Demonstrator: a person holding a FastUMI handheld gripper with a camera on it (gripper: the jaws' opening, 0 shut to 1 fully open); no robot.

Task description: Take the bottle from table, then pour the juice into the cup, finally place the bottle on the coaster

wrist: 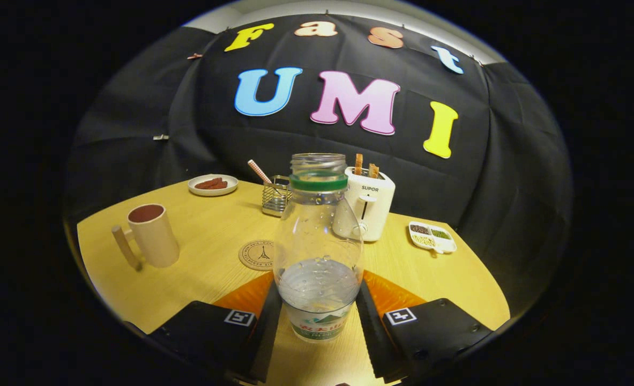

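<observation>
Black cloth wall (509,161) pinned in folds, pale strip above it, light wooden table (209,262) stood in front, evenly lit.

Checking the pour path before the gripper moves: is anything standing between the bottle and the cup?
Nothing visible does. The bottle sits between the gripper fingers, which close in on its lower sides. The cup stands off to its left across bare table; the coaster lies beside the bottle, off that line.
</observation>
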